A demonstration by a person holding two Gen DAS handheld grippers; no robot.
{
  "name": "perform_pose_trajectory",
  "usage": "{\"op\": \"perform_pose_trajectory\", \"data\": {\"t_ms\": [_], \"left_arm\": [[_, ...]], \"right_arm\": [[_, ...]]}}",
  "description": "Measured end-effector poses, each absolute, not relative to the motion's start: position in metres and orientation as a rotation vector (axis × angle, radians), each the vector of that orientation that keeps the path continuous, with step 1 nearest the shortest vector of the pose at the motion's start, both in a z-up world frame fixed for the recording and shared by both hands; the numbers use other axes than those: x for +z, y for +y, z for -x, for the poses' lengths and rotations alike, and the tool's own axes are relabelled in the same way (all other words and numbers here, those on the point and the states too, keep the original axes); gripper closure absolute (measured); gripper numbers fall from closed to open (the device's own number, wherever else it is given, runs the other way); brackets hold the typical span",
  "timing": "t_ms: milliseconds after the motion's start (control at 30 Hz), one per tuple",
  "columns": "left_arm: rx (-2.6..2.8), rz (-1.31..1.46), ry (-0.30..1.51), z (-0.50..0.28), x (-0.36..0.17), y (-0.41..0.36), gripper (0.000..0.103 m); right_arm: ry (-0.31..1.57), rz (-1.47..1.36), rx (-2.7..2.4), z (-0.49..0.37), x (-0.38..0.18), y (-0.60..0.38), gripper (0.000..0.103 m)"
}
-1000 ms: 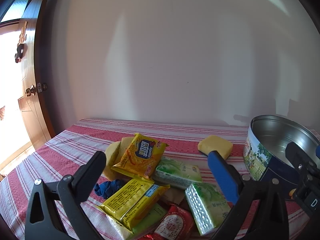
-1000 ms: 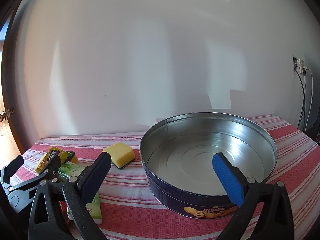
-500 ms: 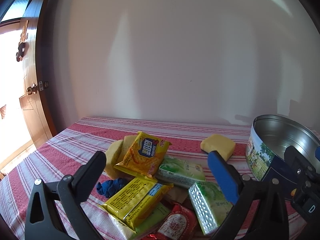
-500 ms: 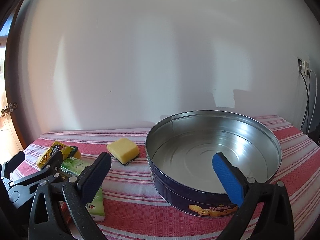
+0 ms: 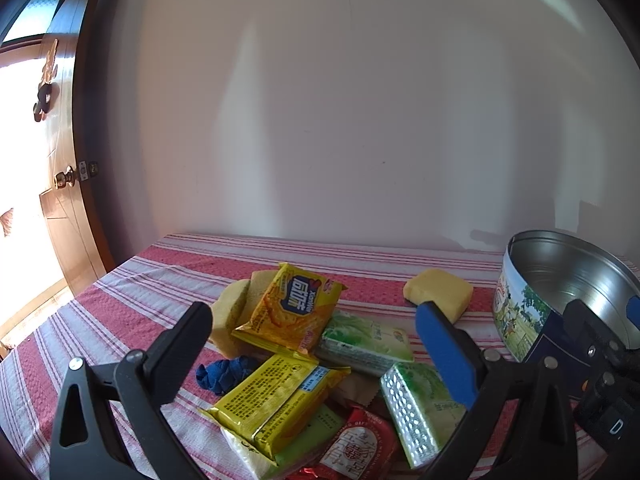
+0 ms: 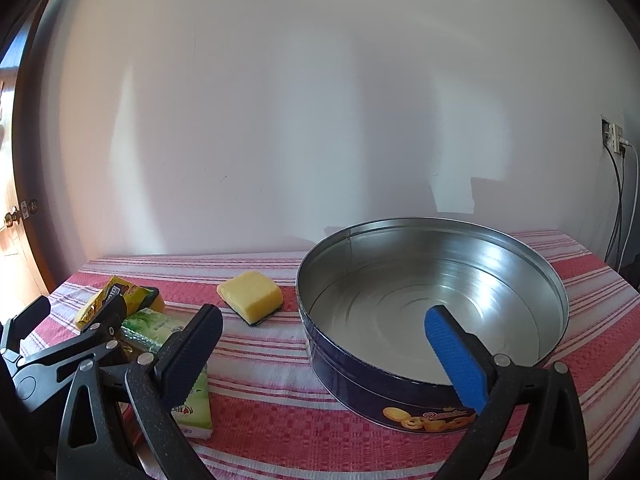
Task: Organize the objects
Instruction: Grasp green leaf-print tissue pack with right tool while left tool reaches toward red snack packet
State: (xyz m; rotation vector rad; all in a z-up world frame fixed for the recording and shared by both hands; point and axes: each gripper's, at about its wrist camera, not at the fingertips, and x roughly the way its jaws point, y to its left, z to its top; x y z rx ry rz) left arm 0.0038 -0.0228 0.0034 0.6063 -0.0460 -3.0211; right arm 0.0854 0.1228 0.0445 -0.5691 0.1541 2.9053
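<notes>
The left claw, jaws spread, hovers over snack packets beside a round tin.

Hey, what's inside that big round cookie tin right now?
Nothing: the cookie tin shows only bare, shiny metal floor. The right gripper's blue finger covers a small strip of the near inside wall, so that bit is unseen.

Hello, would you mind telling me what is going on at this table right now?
A person holds a two-finger gripper in each hand over a red striped tablecloth. The left gripper hovers open above a pile of snack packets, gripping nothing. The right gripper hangs open in front of a round cookie tin, which has nothing inside. A yellow sponge lies apart beside the tin.
</notes>
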Motion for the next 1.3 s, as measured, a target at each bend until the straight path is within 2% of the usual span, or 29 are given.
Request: {"op": "perform_pose_trajectory", "data": {"t_ms": [433, 567, 700, 900, 933, 967, 1000, 1033, 1167, 1300], "left_arm": [[-2.898, -0.55, -0.024, -0.015, 0.01, -0.066, 0.0], [-2.832, -0.593, 0.051, -0.015, 0.008, -0.093, 0.0], [-2.787, -0.645, 0.106, -0.022, 0.001, -0.113, 0.0], [-2.84, -0.748, 0.158, -0.035, -0.006, -0.119, 0.0], [-2.845, -0.751, 0.143, -0.038, -0.006, -0.117, 0.0], [-2.849, -0.754, 0.126, -0.041, -0.007, -0.116, 0.0], [-2.852, -0.762, 0.108, -0.043, -0.007, -0.111, 0.0], [-2.857, -0.771, 0.093, -0.044, -0.008, -0.108, 0.0], [-2.892, -0.793, 0.039, -0.051, -0.011, -0.099, 0.0], [-2.966, -0.795, -0.033, -0.062, -0.006, -0.087, 0.0]], "right_arm": [[0.198, 0.747, 3.049, -0.073, 0.035, 0.107, 0.001], [0.221, 0.851, 3.122, -0.068, 0.03, 0.097, 0.001], [0.12, 0.913, 3.164, -0.065, 0.026, 0.077, 0.001], [0.083, 1.192, 3.166, -0.042, 0.01, 0.061, 0.002], [0.09, 1.235, 3.158, -0.039, 0.006, 0.06, 0.008], [0.106, 1.289, 3.149, -0.034, 0.002, 0.06, 0.022], [0.13, 1.347, 3.145, -0.031, -0.002, 0.06, 0.03], [0.153, 1.409, 3.128, -0.028, -0.008, 0.06, 0.045], [0.186, 1.43, 3.125, -0.032, -0.01, 0.063, 0.048], [0.142, 1.294, 3.159, -0.048, 0.003, 0.064, 0.048]]}}
